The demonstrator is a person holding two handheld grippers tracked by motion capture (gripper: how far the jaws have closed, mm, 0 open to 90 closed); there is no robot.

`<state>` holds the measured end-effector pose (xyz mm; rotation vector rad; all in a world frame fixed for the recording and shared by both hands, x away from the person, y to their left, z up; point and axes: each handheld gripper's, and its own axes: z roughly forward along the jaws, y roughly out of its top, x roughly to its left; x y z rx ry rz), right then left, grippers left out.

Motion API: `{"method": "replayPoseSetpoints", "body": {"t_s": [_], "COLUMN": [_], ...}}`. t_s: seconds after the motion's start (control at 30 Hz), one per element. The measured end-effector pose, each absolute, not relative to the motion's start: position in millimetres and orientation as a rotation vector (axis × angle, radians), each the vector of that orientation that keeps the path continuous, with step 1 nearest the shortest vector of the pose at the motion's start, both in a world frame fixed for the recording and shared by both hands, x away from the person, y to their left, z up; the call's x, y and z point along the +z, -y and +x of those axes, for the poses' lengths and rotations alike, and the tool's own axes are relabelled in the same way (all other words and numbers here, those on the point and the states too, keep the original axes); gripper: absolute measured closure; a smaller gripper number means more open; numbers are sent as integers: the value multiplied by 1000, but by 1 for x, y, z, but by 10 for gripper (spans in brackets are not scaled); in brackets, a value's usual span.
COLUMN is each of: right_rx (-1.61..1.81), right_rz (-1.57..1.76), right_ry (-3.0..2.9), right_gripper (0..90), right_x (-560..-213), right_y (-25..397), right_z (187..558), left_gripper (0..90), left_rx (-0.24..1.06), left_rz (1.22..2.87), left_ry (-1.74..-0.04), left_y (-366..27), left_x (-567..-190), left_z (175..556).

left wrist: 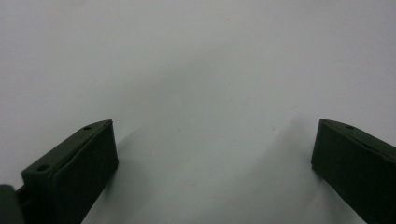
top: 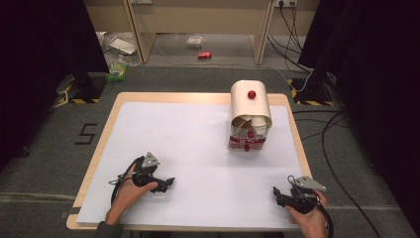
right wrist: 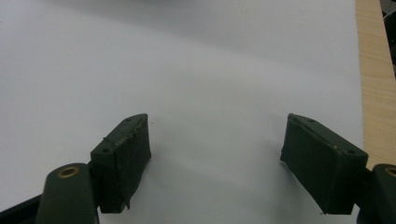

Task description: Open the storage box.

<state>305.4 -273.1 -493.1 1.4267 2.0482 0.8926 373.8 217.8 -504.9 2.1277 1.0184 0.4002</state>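
Both grippers are rested on the white sheet (top: pixel 198 148), jaws spread wide and empty.

The left gripper (top: pixel 167 184) is held near the front left edge, the right gripper (top: pixel 277 194) near the front right corner. The cream box (top: pixel 250 116), its rolled lid bearing a red knob (top: pixel 251 94), is set well apart at the far right.

A: How many grippers are there?

B: Two: the left gripper (top: pixel 166 184) and the right gripper (top: pixel 278 193), each with two black jaws set wide apart, both well in front of the cream container (top: pixel 250 116).

A: And containers on the surface (top: pixel 188 144)?

B: One. It has two red knobs, one on top (top: pixel 251 94) and one low at the front (top: pixel 246 147).

A: Anything behind the container?

B: One red can (top: pixel 204 55) on the floor.
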Motion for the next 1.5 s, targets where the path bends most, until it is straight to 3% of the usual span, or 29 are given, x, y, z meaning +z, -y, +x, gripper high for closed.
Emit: {"method": "replayPoseSetpoints", "body": {"t_s": [0.73,1.5], "right_rx": [1006,1029], "right_rz": [1369,1325], "right_ry": [-1953,-1837], "right_gripper": [215,302], "right_x": [-484,-488], "right_y": [257,218], "right_z": [310,330], "left_gripper": [0,0], "left_rx": [400,400], "left_rz": [2128,2128], "left_ry": [-1019,-1018], "left_y": [-218,-218], "left_x": [-505,-505], "left_z": [374,374]}}
